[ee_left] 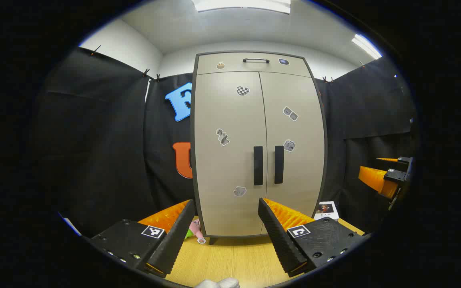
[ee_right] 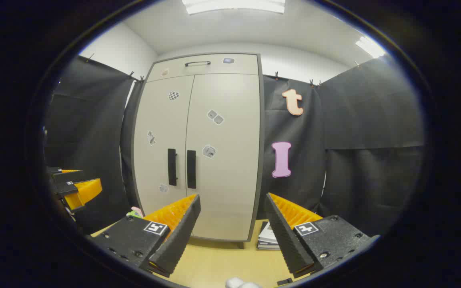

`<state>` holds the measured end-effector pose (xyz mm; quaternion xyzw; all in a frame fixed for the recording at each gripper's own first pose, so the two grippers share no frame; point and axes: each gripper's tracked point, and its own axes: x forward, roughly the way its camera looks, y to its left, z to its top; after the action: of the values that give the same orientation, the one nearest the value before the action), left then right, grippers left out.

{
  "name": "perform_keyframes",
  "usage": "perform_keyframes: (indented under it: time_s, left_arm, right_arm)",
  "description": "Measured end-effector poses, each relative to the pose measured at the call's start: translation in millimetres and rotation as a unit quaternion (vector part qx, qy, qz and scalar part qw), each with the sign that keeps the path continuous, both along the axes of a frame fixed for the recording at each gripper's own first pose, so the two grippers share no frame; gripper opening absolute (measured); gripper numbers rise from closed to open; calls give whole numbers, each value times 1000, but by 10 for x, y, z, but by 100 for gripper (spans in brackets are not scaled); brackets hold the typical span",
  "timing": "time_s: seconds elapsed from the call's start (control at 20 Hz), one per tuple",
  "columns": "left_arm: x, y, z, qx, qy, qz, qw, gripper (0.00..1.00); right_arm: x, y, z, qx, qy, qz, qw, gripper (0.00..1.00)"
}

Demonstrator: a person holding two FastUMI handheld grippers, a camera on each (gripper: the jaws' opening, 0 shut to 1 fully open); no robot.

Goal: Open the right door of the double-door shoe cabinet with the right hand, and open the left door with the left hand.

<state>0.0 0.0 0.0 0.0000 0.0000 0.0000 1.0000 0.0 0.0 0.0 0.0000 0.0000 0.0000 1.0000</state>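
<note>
Left gripper view: the left gripper (ee_left: 226, 208) is spread wide, holding nothing, above a wooden floor (ee_left: 234, 260). Right gripper (ee_right: 232, 204) is likewise spread and empty. Ahead stands the shoe cabinet (ee_left: 258, 144), upright, both doors closed, two vertical handles (ee_left: 258, 165) side by side at the center seam. Stickers (ee_left: 243, 91) dot the doors; no legible writing. Black cloth walls (ee_left: 94, 140) surround it.

Matt smooth beige shoe cabinet (ee_left: 230, 152), matt black door handles (ee_left: 258, 165), wood-grain table (ee_left: 234, 260), matt black cloth wall (ee_left: 94, 140)
</note>
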Motion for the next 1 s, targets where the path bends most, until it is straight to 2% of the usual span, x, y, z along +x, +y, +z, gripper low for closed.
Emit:
perform_keyframes:
  time_s: [0.7,1.0]
  left_arm:
    - [-43,31,19,6,-2,2,1000,95]
    - [-103,115,4,7,-1,7,1000,95]
  right_arm:
    - [4,21,14,0,-3,-4,1000,100]
    - [173,66,22,-18,-7,-3,1000,100]
